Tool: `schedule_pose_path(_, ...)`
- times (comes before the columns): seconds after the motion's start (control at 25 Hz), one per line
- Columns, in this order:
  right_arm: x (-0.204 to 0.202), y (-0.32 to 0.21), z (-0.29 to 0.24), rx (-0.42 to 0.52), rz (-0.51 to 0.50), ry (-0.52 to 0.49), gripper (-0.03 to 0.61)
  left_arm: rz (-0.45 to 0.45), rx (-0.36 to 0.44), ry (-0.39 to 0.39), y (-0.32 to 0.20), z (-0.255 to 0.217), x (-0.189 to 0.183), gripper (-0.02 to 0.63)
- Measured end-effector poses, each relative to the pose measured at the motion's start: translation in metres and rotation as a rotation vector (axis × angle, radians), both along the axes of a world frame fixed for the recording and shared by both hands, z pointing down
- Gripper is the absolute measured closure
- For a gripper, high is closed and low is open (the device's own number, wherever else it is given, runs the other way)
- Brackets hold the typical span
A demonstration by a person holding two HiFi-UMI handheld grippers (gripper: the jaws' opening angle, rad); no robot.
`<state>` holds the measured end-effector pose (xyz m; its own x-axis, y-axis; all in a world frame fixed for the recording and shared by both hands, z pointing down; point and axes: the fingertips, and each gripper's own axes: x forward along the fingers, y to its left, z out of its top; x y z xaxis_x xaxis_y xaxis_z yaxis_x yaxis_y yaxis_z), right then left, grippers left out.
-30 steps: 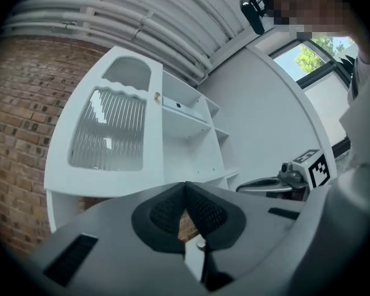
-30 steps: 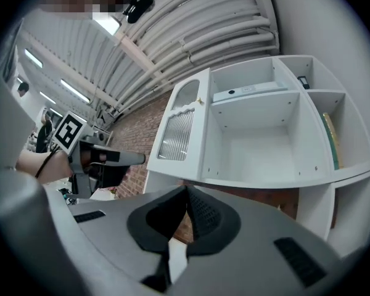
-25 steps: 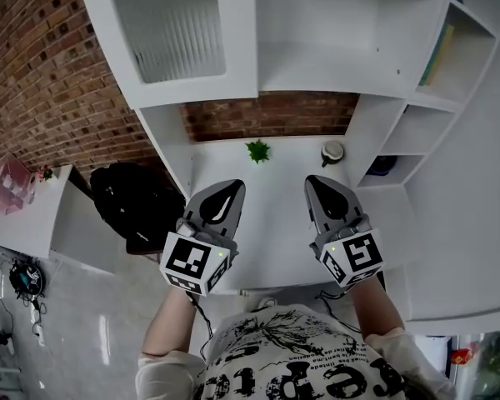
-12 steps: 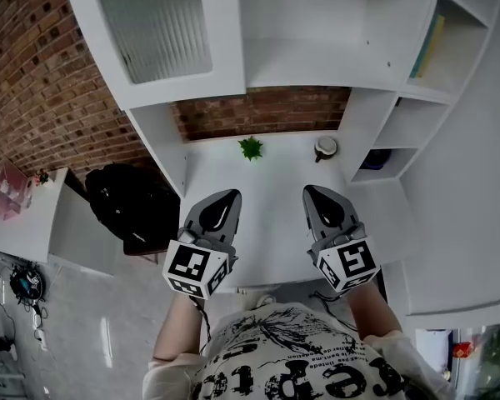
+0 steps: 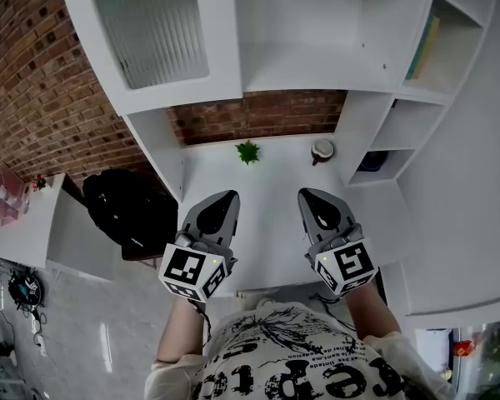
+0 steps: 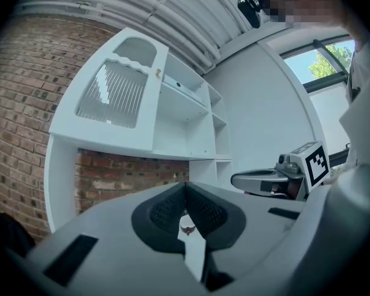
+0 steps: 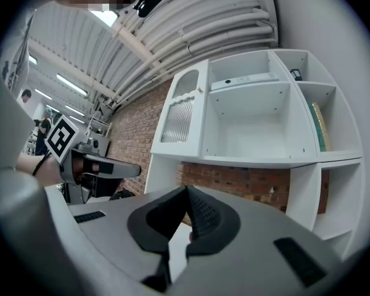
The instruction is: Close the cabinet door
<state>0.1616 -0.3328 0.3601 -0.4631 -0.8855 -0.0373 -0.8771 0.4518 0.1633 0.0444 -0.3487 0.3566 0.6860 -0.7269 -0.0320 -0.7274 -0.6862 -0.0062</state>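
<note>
A white cabinet (image 5: 333, 65) hangs above a white desk (image 5: 275, 182). Its door (image 5: 154, 32), with a ribbed glass pane, stands swung open to the left of the open compartment (image 7: 250, 131). The door (image 6: 120, 91) also shows in the left gripper view, upper left, and in the right gripper view (image 7: 182, 116). My left gripper (image 5: 225, 198) hovers over the desk's near half, jaws shut and empty. My right gripper (image 5: 311, 196) is beside it, level, jaws shut with nothing between them. Both are well below and short of the door.
A small green plant (image 5: 248, 152) and a round cup-like object (image 5: 322, 149) sit at the back of the desk. Open shelves (image 5: 417, 115) with a book stand at right. A black bag (image 5: 121, 207) lies left of the desk by a brick wall (image 5: 25, 90).
The view has shifted slightly so cabinet and desk sit a bit higher and further left in the frame; both grippers stay side by side over the desk, still shut.
</note>
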Motion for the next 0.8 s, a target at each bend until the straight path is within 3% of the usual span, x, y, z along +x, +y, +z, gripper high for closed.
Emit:
schedule_pose_path(0.52,-0.009,-0.012,0.015,-0.035,-0.008,-0.02,0.565,-0.028,0.03,-0.018,-0.012,0.011,-0.013,0.6)
schedule_pose_path(0.68,-0.01,-0.017,0.016,-0.04,-0.004,-0.016,0.565,-0.037,0.062,-0.087,-0.015,0.016,-0.016,0.6)
schedule_pose_path(0.8,-0.01,-0.024,0.014,-0.039,-0.001,-0.014,0.565,-0.04,0.071,-0.097,-0.02,0.014,-0.02,0.6)
